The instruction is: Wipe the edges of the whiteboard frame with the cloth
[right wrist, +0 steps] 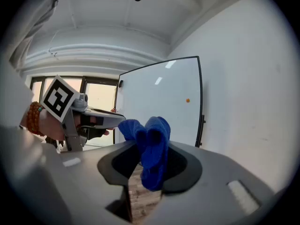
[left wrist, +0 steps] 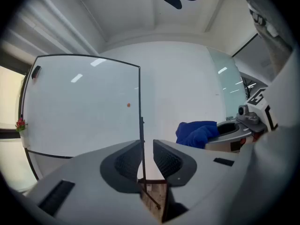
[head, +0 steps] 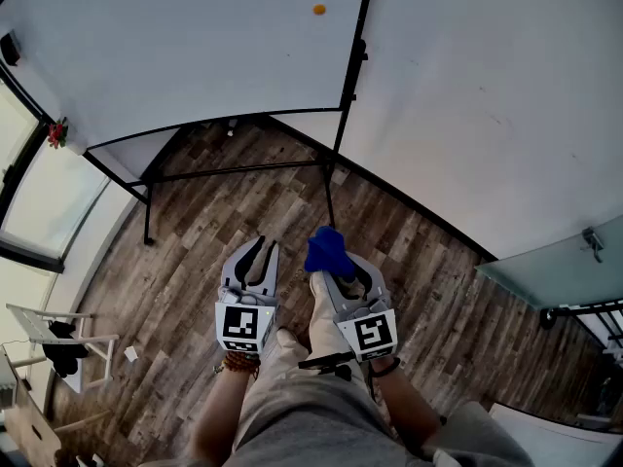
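The whiteboard (head: 195, 56) stands ahead on a black stand, and its thin black frame (head: 355, 47) runs down the right side. A blue cloth (head: 328, 251) bunches up between the jaws of my right gripper (head: 336, 269), which is shut on it, held low over the floor short of the board. In the right gripper view the cloth (right wrist: 152, 149) sticks up out of the jaws. My left gripper (head: 263, 251) hangs beside it with only a narrow gap between its jaws and nothing in them. Through that gap the left gripper view shows the frame's right edge (left wrist: 140, 107).
An orange magnet (head: 319, 10) sits on the board, and a red ornament (head: 58, 132) at its left end. The stand's black legs (head: 234, 171) spread over the wood floor. A white wall (head: 487, 95) is to the right, a glass panel (head: 555, 270) at lower right, and a white rack (head: 58, 343) at lower left.
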